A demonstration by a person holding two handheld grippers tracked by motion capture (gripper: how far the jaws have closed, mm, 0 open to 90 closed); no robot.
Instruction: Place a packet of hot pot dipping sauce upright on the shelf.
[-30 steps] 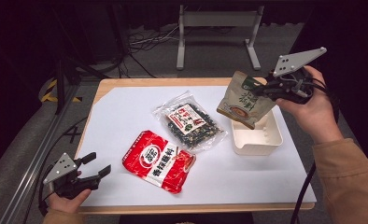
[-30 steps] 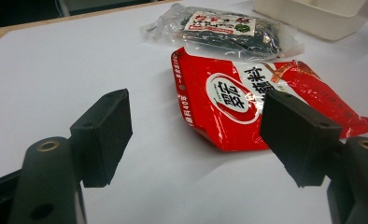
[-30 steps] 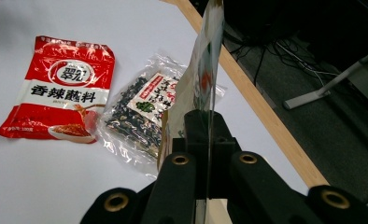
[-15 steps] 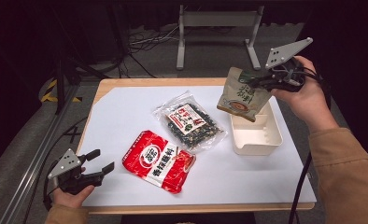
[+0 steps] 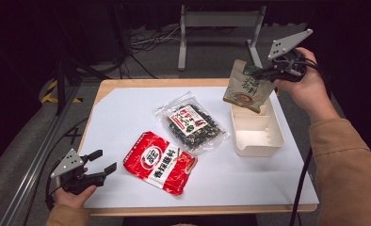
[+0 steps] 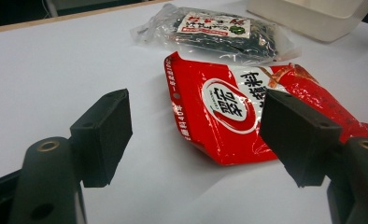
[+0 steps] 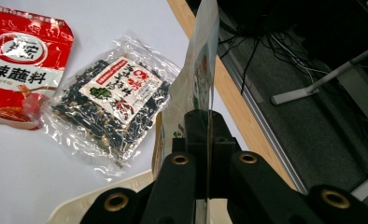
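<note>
Right gripper (image 5: 268, 71) clamps the tan pouch (image 5: 244, 89) by its top edge, hanging above the far end of the white bin (image 5: 257, 134); nothing binned yet. Left gripper (image 5: 101, 165) wide, empty, near the red packet (image 5: 159, 161). Clear packet (image 5: 191, 123) beside bin, untouched.

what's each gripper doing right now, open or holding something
left gripper: open, holding nothing, at the table's near left corner.
right gripper: shut on the beige pouch, held above the white bin.

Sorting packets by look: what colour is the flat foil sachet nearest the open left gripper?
Red foil sachet with a white round logo; clearest in the left gripper view.
</note>
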